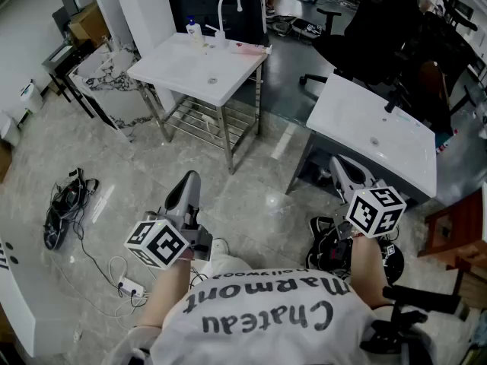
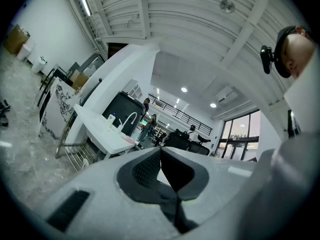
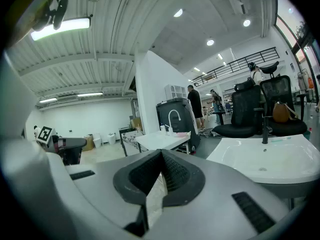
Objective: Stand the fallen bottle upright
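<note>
A small white bottle with a blue cap [image 1: 195,30] stands by the curved faucet [image 1: 228,2] on the far white sink table [image 1: 183,71]; it also shows far off in the left gripper view [image 2: 111,119]. I see no bottle lying down. My left gripper [image 1: 188,179] is held low over the floor, well short of that table, with its dark pads closed together and nothing between them [image 2: 160,151]. My right gripper [image 1: 340,166] hangs beside the nearer white sink table [image 1: 396,154], its pads also touching at the tips and holding nothing [image 3: 161,153].
A pinkish item [image 1: 245,47] lies on the far sink's right rim. Black cables [image 1: 65,207] and a power strip [image 1: 129,286] lie on the floor at left. Dark gear [image 1: 327,245] sits under the near sink. Black office chairs [image 1: 380,29] stand behind, people farther back.
</note>
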The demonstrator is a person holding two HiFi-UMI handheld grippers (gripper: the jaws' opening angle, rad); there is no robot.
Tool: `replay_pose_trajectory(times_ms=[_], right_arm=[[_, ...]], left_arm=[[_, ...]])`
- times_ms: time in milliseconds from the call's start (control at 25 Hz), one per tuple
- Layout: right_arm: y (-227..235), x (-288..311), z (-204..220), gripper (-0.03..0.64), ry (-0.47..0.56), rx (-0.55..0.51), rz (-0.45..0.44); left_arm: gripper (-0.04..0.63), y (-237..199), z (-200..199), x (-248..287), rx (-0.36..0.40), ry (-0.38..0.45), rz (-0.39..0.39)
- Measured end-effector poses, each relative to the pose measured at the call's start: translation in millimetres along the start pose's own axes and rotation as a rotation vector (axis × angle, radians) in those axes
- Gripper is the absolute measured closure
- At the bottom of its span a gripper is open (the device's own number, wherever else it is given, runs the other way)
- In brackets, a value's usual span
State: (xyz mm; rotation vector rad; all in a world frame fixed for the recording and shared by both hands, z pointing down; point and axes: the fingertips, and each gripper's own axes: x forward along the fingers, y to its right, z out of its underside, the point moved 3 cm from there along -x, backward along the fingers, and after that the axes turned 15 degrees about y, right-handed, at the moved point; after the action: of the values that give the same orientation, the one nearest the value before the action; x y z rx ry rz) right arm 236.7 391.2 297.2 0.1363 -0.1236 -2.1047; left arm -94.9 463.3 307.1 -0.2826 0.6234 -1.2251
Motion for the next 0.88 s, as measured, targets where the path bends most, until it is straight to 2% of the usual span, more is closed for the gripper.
replay_pose_trajectory(times_ms=[320,520,680,880], right_arm=[[-2,0,0,0.606,0.012,-0.013,0.01],[-1,4,21,0.606,-0.052,0.026,0.007],[-7,36,42,0.606,-0.084,0.078,-0.006],[-5,83,64,0.606,-0.14,0.056,0.002]], left_arm=[[0.58,0,-4,6,-0.001,0.007,0.019],[0.58,-9,6,6,-0.002,-0.019,0.001],[0.578,-33,5,16,0.002,-0.038,-0.018],[0.578,-82,11,44,-0.016,-0.052,-0.037]])
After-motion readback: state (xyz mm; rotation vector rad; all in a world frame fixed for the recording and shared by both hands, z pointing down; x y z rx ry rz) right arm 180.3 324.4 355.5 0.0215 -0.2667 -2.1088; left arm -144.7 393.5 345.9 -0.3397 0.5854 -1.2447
